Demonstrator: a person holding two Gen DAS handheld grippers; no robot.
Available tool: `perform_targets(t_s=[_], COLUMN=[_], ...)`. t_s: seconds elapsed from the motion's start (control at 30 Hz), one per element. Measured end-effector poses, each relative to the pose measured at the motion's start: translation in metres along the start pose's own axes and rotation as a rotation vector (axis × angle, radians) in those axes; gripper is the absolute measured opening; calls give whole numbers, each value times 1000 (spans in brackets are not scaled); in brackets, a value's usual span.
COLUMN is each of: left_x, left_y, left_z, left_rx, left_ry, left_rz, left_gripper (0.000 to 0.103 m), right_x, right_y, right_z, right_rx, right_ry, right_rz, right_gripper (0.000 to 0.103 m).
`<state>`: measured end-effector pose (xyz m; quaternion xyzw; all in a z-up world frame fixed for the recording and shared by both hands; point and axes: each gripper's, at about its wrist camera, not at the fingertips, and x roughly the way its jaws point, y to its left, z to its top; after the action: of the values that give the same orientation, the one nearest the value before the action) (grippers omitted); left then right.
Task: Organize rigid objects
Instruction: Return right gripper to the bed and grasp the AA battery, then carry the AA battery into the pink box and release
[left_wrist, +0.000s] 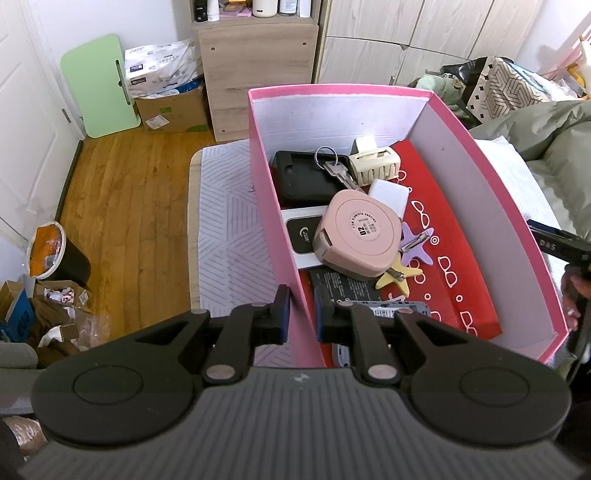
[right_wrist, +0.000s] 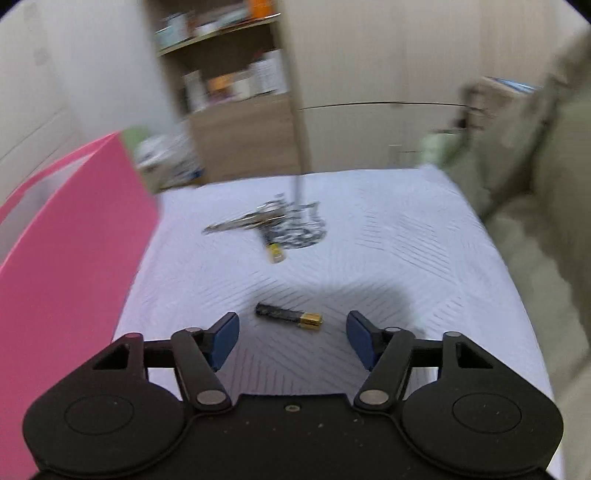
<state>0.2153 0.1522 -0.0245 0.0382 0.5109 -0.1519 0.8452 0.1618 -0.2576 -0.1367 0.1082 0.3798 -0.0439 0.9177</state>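
1. Nearest the left wrist camera, the left hand-held gripper (left_wrist: 302, 314) is seen pinching the near left wall of the pink box (left_wrist: 275, 206), one pad outside the wall and one inside it.
2. Within the pink box, a red card printed with white spectacles (left_wrist: 443, 236) is laid on the floor of the box.
3. On that card and beside it are gathered a pink round tape measure (left_wrist: 356, 234), a cream hair claw (left_wrist: 373, 164), a key on a ring (left_wrist: 334, 168), a black case (left_wrist: 299, 177), a white block (left_wrist: 388, 192), and two star-shaped clips, one purple (left_wrist: 415, 242) and one yellow (left_wrist: 397, 275).
4. Nearest the right wrist camera, the right hand-held gripper (right_wrist: 291, 334) is shown spread wide, with nothing pressed by its blue pads (right_wrist: 223, 339).
5. One battery (right_wrist: 288, 315), black with a gold end, is seen lying on the white quilted bed cover (right_wrist: 406, 258), just ahead of the spread fingers and between them, untouched.
6. Farther along the cover, a second battery (right_wrist: 274, 251) is found beside a blurred metal object and a patterned black-and-white item (right_wrist: 299, 223); their kind cannot be told.
7. At the left of that view, the outer wall of the pink box is visible.
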Motion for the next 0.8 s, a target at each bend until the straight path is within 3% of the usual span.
perform_targets(t_s=[0.07,0.17,0.23,0.3,0.47,0.67,0.8], left_x=[0,1,1,1,1,0,1], left_y=[-1,-2,-2,-2,-1,-1,-2], left_z=[0,1,0,0,-1,-2,-2], left_rx=[3,6,1,1,-8,3,11], left_ry=[2,4,4,1,1,0,-3], left_rz=[-1,0,-5,-4,-6,-3,-1], left_gripper=[12,12,12,12,12,12,12], right_x=[1,5,4,2,-4,-33,-73], right_y=[13,29,27,24,17,18,30], right_z=[-8,-17,-15,-13,-10,4,27], right_rx=[11,-75,-68,-78,-79,-56,-86], right_ry=[-41,-82,-85,-95,-84,-101,-100], right_rz=[-39,-122,-102,-95,-46,125,336], right_gripper=[74,74,71,49,48,48,48])
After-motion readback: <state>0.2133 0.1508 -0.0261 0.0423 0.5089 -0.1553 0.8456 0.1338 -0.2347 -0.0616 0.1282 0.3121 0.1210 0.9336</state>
